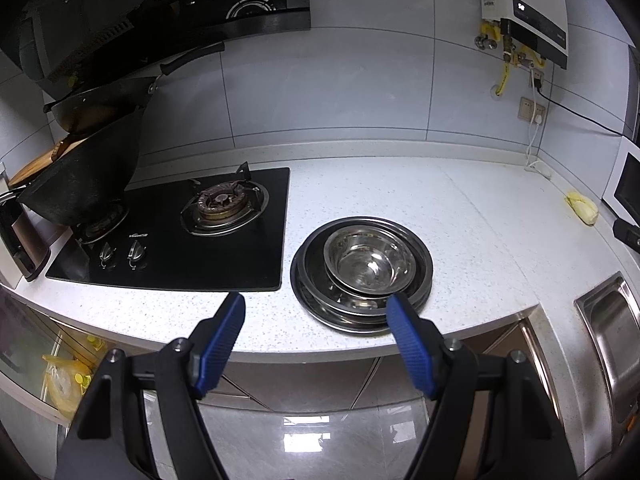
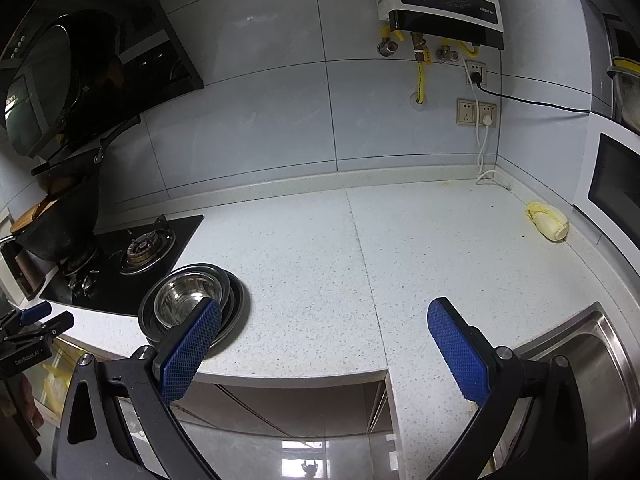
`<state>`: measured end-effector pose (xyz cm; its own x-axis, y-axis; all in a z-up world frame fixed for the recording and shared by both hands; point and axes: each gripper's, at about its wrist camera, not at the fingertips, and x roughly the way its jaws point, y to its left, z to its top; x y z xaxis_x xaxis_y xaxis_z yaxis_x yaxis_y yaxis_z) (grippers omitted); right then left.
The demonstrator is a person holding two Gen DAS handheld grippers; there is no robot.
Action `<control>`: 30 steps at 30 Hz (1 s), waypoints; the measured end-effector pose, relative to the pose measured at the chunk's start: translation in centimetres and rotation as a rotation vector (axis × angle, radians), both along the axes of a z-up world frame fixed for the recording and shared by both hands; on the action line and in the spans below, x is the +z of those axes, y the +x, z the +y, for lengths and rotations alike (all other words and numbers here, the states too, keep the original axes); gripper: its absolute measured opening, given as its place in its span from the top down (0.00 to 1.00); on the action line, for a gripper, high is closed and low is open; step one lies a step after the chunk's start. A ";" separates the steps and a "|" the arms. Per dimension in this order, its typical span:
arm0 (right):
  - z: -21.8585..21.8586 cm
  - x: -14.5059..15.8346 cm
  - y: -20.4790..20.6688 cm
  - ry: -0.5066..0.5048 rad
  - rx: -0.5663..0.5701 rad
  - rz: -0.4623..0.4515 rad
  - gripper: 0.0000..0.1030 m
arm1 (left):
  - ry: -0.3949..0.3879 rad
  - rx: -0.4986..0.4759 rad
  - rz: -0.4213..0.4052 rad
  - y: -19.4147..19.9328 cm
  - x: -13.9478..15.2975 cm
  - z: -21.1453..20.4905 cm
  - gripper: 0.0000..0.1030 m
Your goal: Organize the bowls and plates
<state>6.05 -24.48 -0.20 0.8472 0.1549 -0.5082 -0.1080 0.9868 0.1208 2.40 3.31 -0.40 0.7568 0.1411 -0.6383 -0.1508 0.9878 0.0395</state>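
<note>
Shiny polished steel bowl [image 1: 370, 265] sits in shiny steel plates [image 1: 362, 312] near the front edge of a white speckled stone counter [image 1: 460, 216]. Glossy black glass stove [image 1: 168, 236]. Brushed steel sink [image 2: 592, 364]. Blue textured rubbery gripper pads [image 2: 191, 354].

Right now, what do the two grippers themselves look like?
Both are alike. The left gripper has black angular arms with silver bolt heads at the pivots, ending in flat fingers faced with blue pads of fine dimpled texture. The right gripper has the same build and blue pads. In the right wrist view the left one's black body carries small white lettering. No cables or sleeves show.
</note>
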 end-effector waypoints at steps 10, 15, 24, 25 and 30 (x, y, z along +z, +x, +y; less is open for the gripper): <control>0.8 0.1 0.6 -0.024 0.027 0.007 0.01 | -0.002 0.025 -0.002 -0.2 0.2 0.4 0.30; 1.2 0.2 0.9 -0.032 0.044 0.009 0.01 | -0.002 0.036 -0.005 -0.2 0.3 0.5 0.30; 1.7 -0.1 1.7 -0.048 0.074 0.020 0.01 | 0.000 0.062 -0.009 -0.2 0.6 1.1 0.30; 1.8 -0.2 1.7 -0.047 0.076 0.022 0.01 | -0.002 0.064 -0.008 -0.2 0.6 1.1 0.30; 2.1 -0.2 2.0 -0.053 0.086 0.025 0.01 | -0.004 0.071 -0.011 -0.2 0.7 1.4 0.30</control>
